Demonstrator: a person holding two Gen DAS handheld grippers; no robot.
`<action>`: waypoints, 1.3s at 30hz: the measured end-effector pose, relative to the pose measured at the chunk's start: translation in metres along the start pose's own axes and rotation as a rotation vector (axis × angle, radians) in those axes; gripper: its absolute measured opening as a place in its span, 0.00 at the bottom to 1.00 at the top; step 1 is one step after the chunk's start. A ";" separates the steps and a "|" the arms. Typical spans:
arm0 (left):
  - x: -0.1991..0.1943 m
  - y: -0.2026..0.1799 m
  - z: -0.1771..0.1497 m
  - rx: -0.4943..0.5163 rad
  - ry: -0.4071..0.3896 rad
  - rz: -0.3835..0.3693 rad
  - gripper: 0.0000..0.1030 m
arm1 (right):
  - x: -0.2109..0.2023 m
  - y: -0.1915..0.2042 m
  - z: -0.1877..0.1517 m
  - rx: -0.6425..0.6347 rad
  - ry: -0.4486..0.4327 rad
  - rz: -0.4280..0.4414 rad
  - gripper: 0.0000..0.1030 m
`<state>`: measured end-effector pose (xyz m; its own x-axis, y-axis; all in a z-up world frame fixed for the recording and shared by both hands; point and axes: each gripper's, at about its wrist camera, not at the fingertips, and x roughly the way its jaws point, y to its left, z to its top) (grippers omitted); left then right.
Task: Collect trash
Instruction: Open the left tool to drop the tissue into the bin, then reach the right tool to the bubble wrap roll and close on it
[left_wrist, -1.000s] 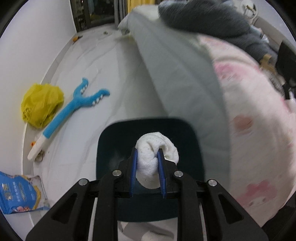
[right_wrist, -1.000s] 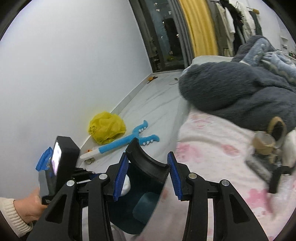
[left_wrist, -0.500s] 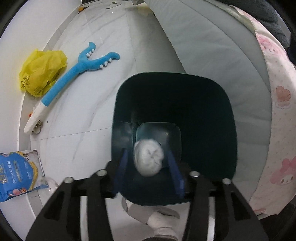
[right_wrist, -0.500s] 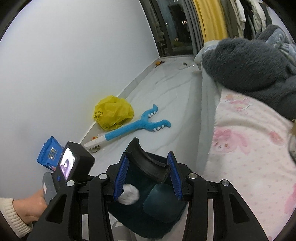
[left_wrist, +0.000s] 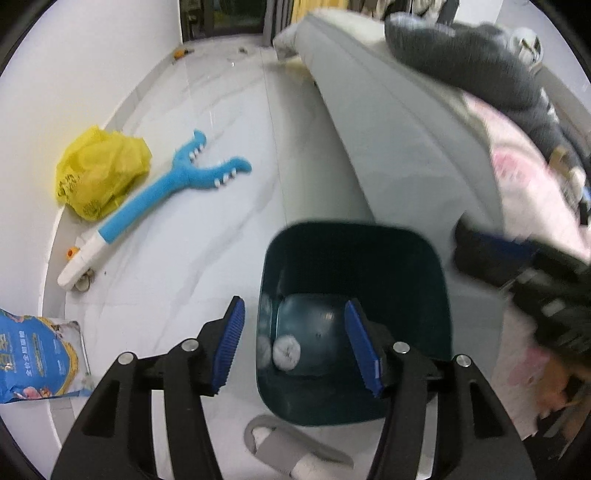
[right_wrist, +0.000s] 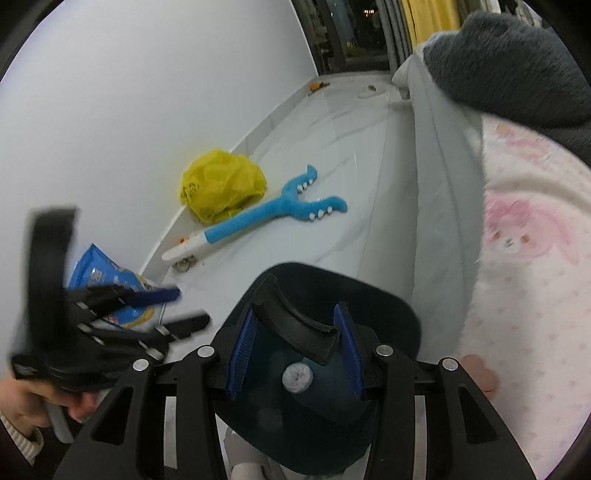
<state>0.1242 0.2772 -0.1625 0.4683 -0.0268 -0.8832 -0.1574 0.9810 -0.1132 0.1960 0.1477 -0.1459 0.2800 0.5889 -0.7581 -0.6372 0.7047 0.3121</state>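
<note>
Here the left gripper is opening, empty, over the bin; the right gripper seemingly clamps its rim.

Both wrist cams look steeply down, close above dark bin; shared: bin, floor, bed edge.

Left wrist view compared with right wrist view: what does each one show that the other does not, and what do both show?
Only the left wrist view shows the left gripper from behind, its jaws opening with nothing between the pads, and a grey slipper on the floor.

Only the right wrist view shows the right gripper shut on the black rim piece, and the hand that carries the other gripper.

Both show the dark green bin with a white wad inside, the yellow bag, the blue grabber toy and the blue packet.
</note>
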 end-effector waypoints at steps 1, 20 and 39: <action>-0.006 0.000 0.003 -0.006 -0.024 -0.010 0.58 | 0.004 0.001 -0.002 -0.001 0.009 0.000 0.43; -0.081 -0.008 0.029 -0.047 -0.283 -0.096 0.45 | 0.079 0.025 -0.034 -0.003 0.184 0.052 0.43; -0.144 -0.058 0.053 -0.026 -0.464 -0.106 0.50 | 0.009 0.011 -0.027 -0.028 0.096 0.073 0.73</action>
<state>0.1113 0.2347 -0.0045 0.8210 -0.0316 -0.5701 -0.1073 0.9722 -0.2083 0.1726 0.1502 -0.1647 0.1631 0.5968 -0.7856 -0.6737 0.6491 0.3532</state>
